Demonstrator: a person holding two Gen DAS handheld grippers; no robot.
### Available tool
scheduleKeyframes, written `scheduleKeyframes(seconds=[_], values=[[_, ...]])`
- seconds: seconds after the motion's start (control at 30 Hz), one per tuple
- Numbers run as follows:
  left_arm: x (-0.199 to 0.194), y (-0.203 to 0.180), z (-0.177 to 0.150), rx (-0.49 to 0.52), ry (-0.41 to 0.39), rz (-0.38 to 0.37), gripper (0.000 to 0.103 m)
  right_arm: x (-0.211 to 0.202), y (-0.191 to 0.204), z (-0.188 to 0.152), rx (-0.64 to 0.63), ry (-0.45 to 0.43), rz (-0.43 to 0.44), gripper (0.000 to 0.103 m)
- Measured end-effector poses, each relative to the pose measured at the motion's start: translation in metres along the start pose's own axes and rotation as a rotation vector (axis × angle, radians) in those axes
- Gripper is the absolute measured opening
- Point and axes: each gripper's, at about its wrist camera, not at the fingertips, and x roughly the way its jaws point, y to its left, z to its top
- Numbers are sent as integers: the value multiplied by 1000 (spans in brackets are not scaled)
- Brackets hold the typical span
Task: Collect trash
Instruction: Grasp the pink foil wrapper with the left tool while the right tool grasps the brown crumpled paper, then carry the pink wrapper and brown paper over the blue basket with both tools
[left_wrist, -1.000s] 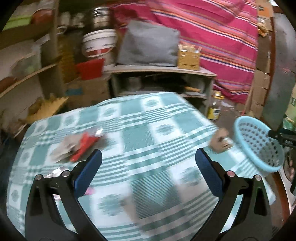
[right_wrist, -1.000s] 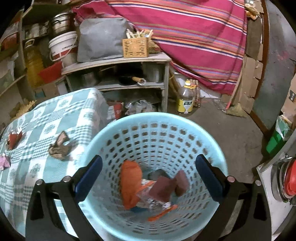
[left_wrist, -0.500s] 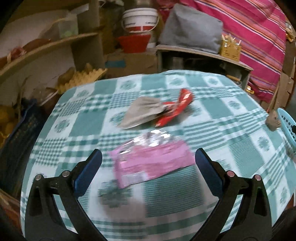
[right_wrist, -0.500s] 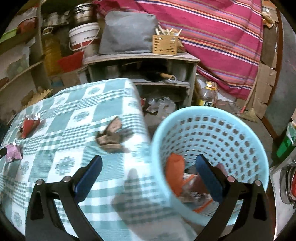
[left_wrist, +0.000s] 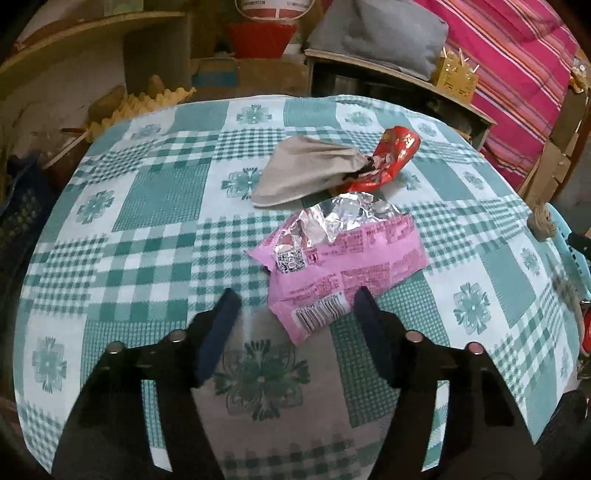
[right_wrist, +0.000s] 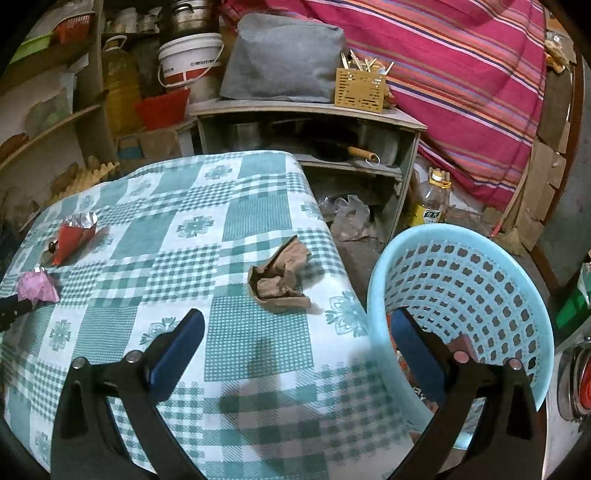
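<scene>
Pink wrapper (left_wrist: 343, 266), foil inside showing, lies on the checked tablecloth (left_wrist: 159, 206) with its near corner between the jaws of the left gripper (left_wrist: 295, 314). A second ago that gripper stood wide over bare cloth, wrappers off to one side; it has since swung across and down, and its jaws are closing, pads not yet pressing the wrapper. Grasp looks imminent. Beyond lie a grey paper bag (left_wrist: 303, 173) and a red wrapper (left_wrist: 395, 155). Right gripper (right_wrist: 295, 343) is clamped on the rim of the blue basket (right_wrist: 480, 280), now shifted beside the table edge. Crumpled brown paper (right_wrist: 282, 280) remains uncollected.
</scene>
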Motion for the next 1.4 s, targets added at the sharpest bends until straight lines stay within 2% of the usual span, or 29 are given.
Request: scheduleKeyframes(seconds=[0.07,0.13,0.27,0.4,0.83,1.1,1.13,1.17,1.2,1.27,1.3,1.4], values=[[2,-1,2,5,-2,-2,52,2,0,-1,-1,6,-2,98],[3,-2,4,1,-5,-18,36,3,-1,-2,-1,7,-4,98],[2,-7,7,10,-21,-45,25,4,-4,-3,3,12,-6,98],[0,-13,8,18,-29,-58,0,3,-7,-2,12,7,-2,98],[-42,-44,23,71,-155,-1,0,7,-12,9,-5,-13,1,98],[-53,-71,32,87,-180,14,0,41,6,22,-66,36,6,97],[-54,-73,33,86,-181,16,0,45,10,23,-79,45,14,91],[-54,-76,34,86,-182,17,0,49,13,23,-90,56,23,78],[-54,-77,35,84,-183,16,0,52,15,22,-99,71,31,70],[-55,-83,37,81,-183,14,0,58,16,20,-108,101,63,43],[-55,-86,38,82,-184,13,0,59,15,19,-108,106,78,39],[-57,-100,41,95,-192,8,0,53,9,18,-104,82,101,38]])
